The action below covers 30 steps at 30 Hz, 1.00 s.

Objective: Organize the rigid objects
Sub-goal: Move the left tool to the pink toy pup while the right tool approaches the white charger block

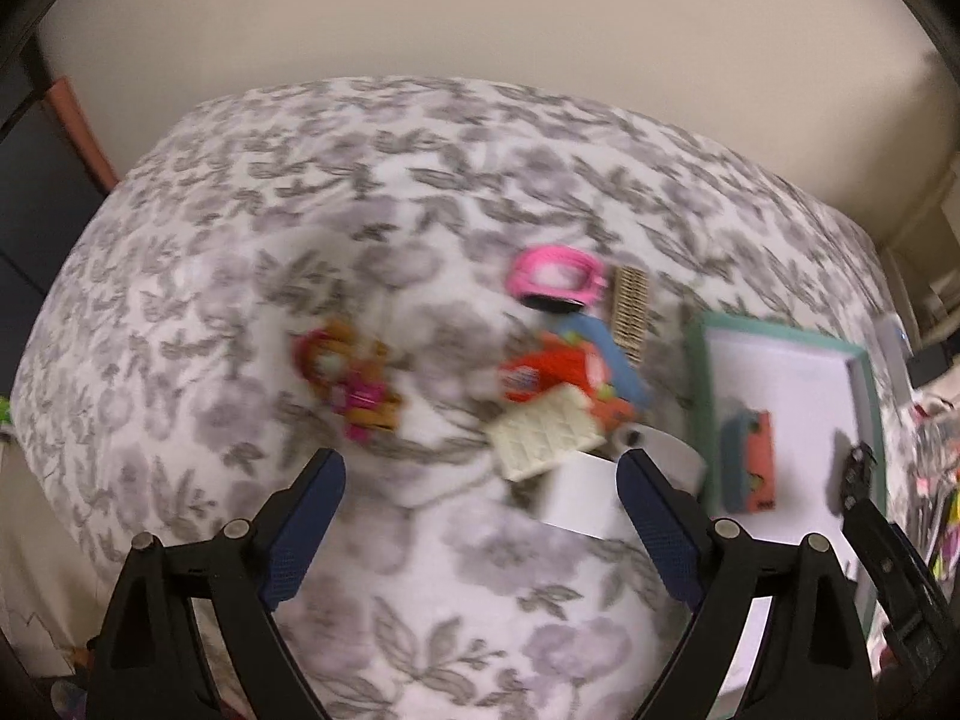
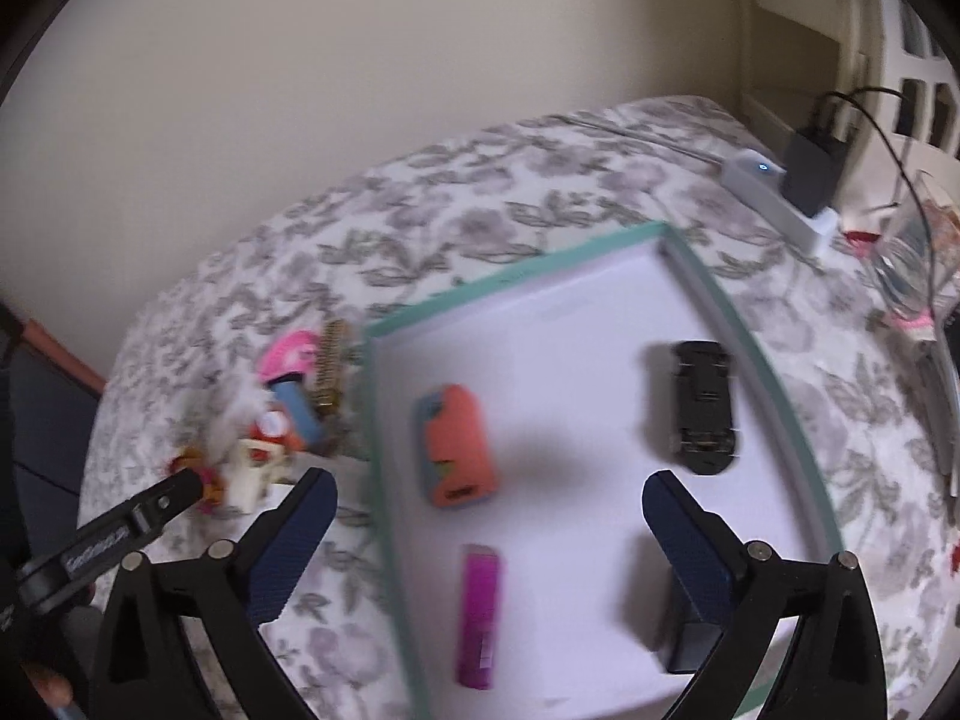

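We hold both grippers, left [image 1: 480,504] and right [image 2: 489,516], with jaws apart and empty. 3 toys lie in the tray [image 2: 750,324]; the pile [image 1: 558,372] waits beside it for sorting.

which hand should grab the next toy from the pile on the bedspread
Left, probably. The left gripper is open and empty, with the toy pile just ahead. The right gripper hangs open over the tray.
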Motion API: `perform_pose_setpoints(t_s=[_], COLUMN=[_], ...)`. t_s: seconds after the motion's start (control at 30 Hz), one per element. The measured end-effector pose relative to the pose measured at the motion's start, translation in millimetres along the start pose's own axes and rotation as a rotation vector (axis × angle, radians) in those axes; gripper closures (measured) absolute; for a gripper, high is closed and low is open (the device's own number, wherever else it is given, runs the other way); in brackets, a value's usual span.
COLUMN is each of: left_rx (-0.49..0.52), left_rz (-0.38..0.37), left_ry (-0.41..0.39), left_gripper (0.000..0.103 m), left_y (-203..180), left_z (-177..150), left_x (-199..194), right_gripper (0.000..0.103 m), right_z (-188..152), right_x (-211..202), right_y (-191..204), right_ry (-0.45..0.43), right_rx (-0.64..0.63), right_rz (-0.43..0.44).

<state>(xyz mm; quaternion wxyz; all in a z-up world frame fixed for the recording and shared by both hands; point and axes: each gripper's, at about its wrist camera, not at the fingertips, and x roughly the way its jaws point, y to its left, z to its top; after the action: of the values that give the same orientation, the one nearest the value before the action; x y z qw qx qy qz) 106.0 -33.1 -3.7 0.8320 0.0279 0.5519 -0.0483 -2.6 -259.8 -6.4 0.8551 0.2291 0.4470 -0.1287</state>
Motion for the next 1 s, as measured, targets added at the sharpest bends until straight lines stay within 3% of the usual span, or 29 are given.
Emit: perform_pose_setpoints(t_s=[0.27,0.5,0.67,1.0], left_rx=[-0.161,-0.274,-0.312,-0.269], left_rz=[0.097,0.118,0.081,0.014], left_ry=[0.025,0.068,0.094,0.072], left_gripper=[0.011,0.011,0.011,0.011], left_y=[70.5,118.6,130.6,116.4], left_z=[9.6,8.7,10.0,24.2], left_x=[7.4,17.5,26.8,48.8], right_gripper=[0.000,0.000,0.003,0.011], right_z=[-16.0,-29.3,-34.9,-42.2], right_x=[13.4,33.0,47.6,79.3], right_y=[47.5,79.4,90.3,111.5], right_ry=[0.035,0.091,0.133,0.195], right_rx=[-0.115,-0.203,-0.214,-0.257], right_rz=[0.040,0.045,0.057,0.047])
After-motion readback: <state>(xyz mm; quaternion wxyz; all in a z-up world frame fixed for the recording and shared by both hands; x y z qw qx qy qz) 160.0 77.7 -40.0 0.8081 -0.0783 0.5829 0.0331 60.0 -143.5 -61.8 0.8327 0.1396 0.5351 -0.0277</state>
